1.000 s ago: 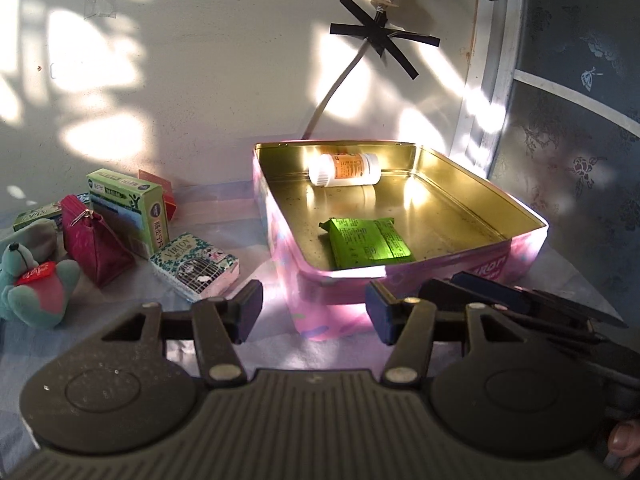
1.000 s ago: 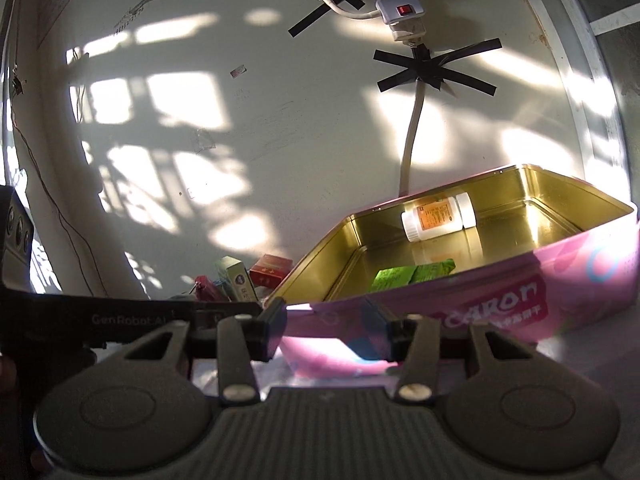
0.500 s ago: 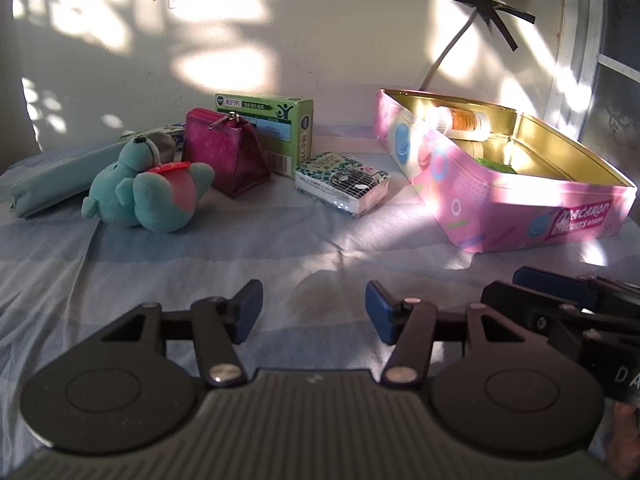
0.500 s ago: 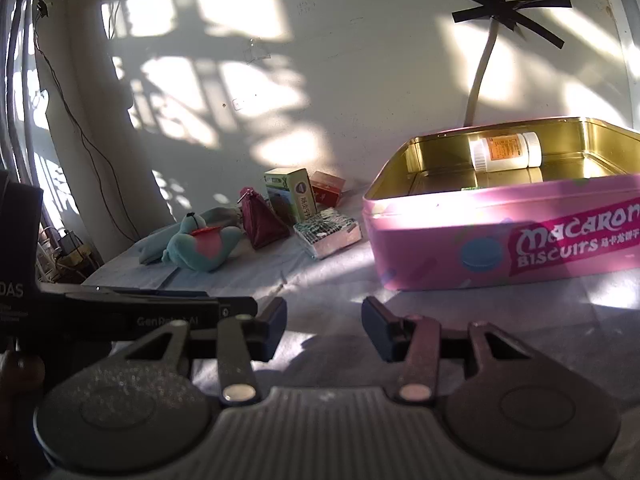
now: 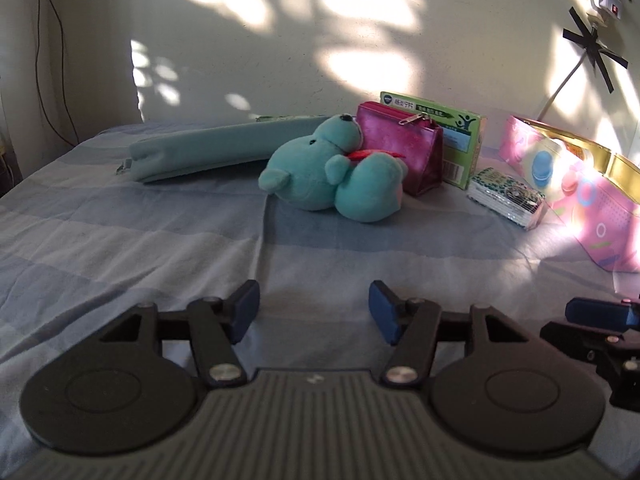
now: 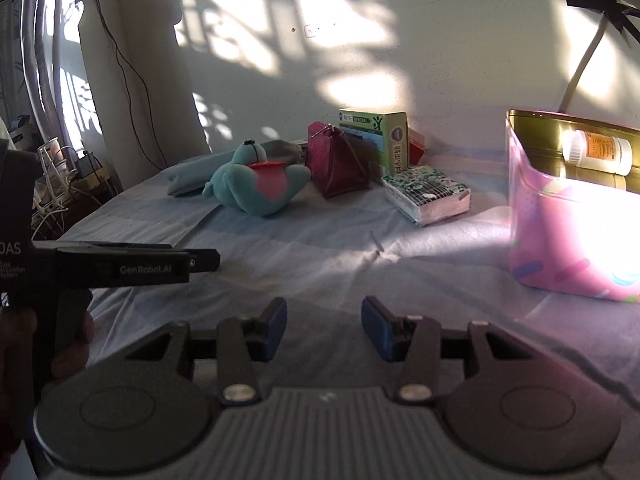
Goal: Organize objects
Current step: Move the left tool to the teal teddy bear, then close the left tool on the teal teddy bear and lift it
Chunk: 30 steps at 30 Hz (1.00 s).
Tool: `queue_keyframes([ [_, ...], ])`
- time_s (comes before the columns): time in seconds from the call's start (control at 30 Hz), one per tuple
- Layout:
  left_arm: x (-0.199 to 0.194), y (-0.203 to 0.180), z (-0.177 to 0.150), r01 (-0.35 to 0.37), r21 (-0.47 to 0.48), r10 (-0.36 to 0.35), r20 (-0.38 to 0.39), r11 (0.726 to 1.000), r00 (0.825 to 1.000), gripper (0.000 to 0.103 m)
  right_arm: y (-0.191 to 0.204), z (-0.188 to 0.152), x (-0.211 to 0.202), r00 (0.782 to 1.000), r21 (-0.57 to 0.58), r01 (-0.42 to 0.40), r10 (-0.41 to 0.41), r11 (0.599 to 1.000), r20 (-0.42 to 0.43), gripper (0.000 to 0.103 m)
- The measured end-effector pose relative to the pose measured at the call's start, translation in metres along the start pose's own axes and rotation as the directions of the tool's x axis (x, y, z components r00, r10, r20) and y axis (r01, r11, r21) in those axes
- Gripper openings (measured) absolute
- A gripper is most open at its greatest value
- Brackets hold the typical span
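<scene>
Left wrist view: left gripper hangs over bare striped bedsheet; its jaws are opening, nothing between the blue pads.
Right wrist view: right gripper sits above the same sheet, jaws parted, nothing held.
Neighbouring tool: the right gripper's blue tip shows at the right edge of the left view; the left gripper's black body, marked GenRobot.AI, shows at the left of the right view with a hand wrapped round its handle.
Plush toy: teal bear with a pink belly and red collar lies on its side, well ahead of both grippers, touching the pouch.
Pouch: magenta zip pouch stands upright between the bear and the green carton.
Carton: green box stands behind the pouch, near the wall.
Pencil case: long teal case lies flat to the left, behind the bear.
Patterned pack: small wrapped pack lies flat between the carton and the tin.
Tin: pink macaron biscuit tin stands open at the right.
Tin contents: white bottle with orange label lies on its side against the far wall of the tin.
Red box: small red box sits behind the carton, partly hidden.
</scene>
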<state>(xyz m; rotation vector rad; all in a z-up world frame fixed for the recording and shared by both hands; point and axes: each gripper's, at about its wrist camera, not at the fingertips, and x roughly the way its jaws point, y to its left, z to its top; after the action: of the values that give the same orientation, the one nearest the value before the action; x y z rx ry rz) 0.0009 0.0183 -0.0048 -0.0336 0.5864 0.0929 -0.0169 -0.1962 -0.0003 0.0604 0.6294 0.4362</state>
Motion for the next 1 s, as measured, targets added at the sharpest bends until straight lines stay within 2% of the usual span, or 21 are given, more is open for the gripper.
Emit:
queue_keyframes([
  [0.07,0.000,0.013,0.001,-0.049,-0.008,0.049,0.029,0.999,0.998,0.064,0.006,0.007,0.010,1.000,-0.009,-0.013,0.013,1.000,-0.013,0.044],
  [0.13,-0.001,0.028,0.002,-0.068,-0.053,0.071,0.049,0.996,0.996,0.064,0.012,0.016,0.021,0.999,-0.010,-0.032,0.032,0.999,-0.018,0.044],
  [0.27,0.000,0.060,0.003,-0.043,-0.252,0.058,0.053,0.967,0.997,0.064,0.031,0.043,0.043,0.998,-0.044,-0.063,0.063,0.997,0.008,0.044],
  [0.33,-0.001,0.068,0.002,-0.040,-0.307,0.061,0.058,0.951,0.996,0.064,0.045,0.054,0.055,0.997,-0.087,-0.064,0.067,0.994,0.025,0.044],
  [0.4,0.000,0.070,0.002,-0.026,-0.324,0.048,0.060,0.946,0.997,0.064,0.061,0.063,0.069,0.997,-0.140,-0.050,0.057,0.989,0.043,0.044],
  [0.5,0.000,0.066,0.002,-0.015,-0.304,0.037,0.066,0.952,0.997,0.066,0.082,0.070,0.088,0.996,-0.229,0.005,0.014,0.973,0.084,0.043],
  [0.53,0.000,0.065,0.002,-0.016,-0.295,0.039,0.072,0.955,0.997,0.067,0.086,0.070,0.092,0.996,-0.250,0.019,0.004,0.968,0.092,0.040],
  [0.57,-0.001,0.064,0.002,-0.016,-0.288,0.039,0.076,0.958,0.996,0.069,0.090,0.070,0.097,0.995,-0.263,0.049,-0.023,0.964,0.100,0.027],
  [0.6,-0.001,0.063,0.002,-0.014,-0.279,0.038,0.082,0.960,0.996,0.069,0.092,0.070,0.100,0.992,-0.273,0.090,-0.061,0.958,0.111,0.021],
  [0.63,-0.001,0.063,0.002,-0.012,-0.276,0.036,0.084,0.961,0.996,0.069,0.092,0.070,0.100,0.991,-0.275,0.105,-0.077,0.956,0.112,0.020],
  [0.8,0.000,0.068,0.002,0.009,-0.294,0.015,0.081,0.956,0.997,0.069,0.074,0.058,0.065,0.994,-0.255,0.071,-0.048,0.964,0.097,0.018],
  [1.0,-0.005,0.067,0.001,0.066,-0.291,-0.034,0.111,0.955,0.993,0.081,0.040,0.015,-0.015,0.995,-0.341,0.066,-0.037,0.938,0.092,0.019],
])
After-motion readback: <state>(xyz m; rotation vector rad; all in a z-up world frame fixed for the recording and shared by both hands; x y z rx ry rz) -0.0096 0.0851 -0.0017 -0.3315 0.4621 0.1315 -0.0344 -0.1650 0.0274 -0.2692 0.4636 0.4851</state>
